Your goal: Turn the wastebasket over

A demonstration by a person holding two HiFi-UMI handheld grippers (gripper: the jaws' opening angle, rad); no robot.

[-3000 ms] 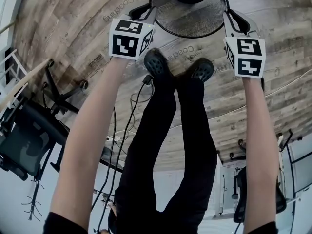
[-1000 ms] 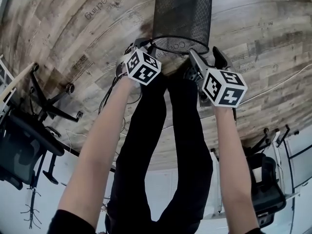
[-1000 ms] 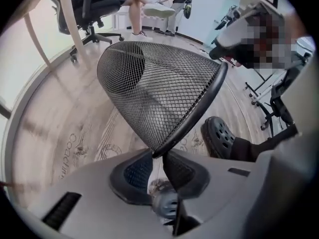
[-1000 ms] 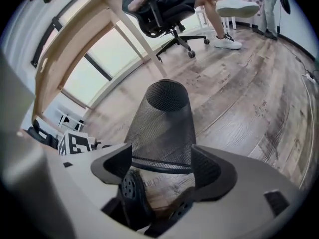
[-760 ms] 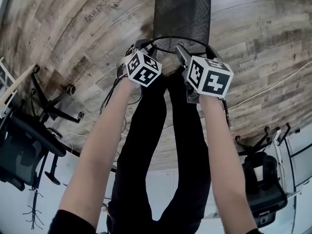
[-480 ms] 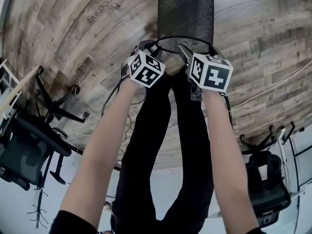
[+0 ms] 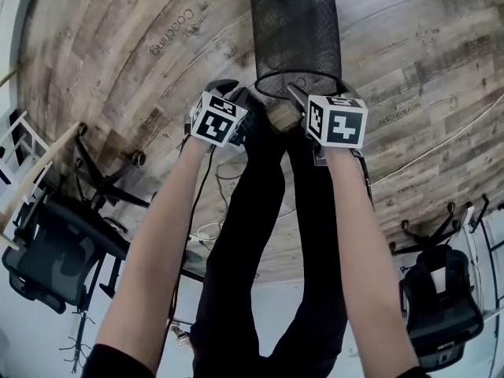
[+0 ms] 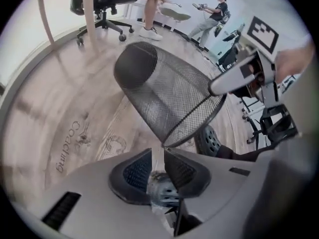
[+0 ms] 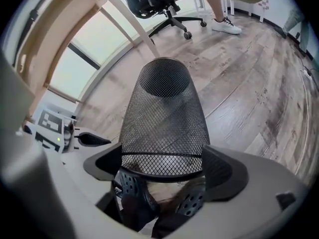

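Observation:
The black mesh wastebasket (image 7: pixel 295 34) is tipped over on the wood floor, closed base away from me, open rim by my shoes. My left gripper (image 7: pixel 236 93) hangs at the rim's left side. In the left gripper view the wastebasket (image 8: pixel 164 91) ends right at the left gripper (image 8: pixel 158 153), whose jaws keep a narrow gap with only floor showing through. My right gripper (image 7: pixel 303 93) is at the near rim. Its jaws are opening and stand wide in the right gripper view (image 9: pixel 163 159), on either side of the wastebasket (image 9: pixel 164 118) rim without pressing on it.
My legs and black shoes (image 7: pixel 256 113) are right under the rim. Cables (image 7: pixel 213 172) trail on the floor. Office chairs stand at the left (image 7: pixel 55 250) and right (image 7: pixel 441 305), beside a wooden table leg (image 7: pixel 39 172). Other people (image 8: pixel 214 14) are far back.
The basket, upright three seconds ago, now lies tipped with its base away. In the last second the right gripper swung in to the near rim and the left drew leftward off the rim.

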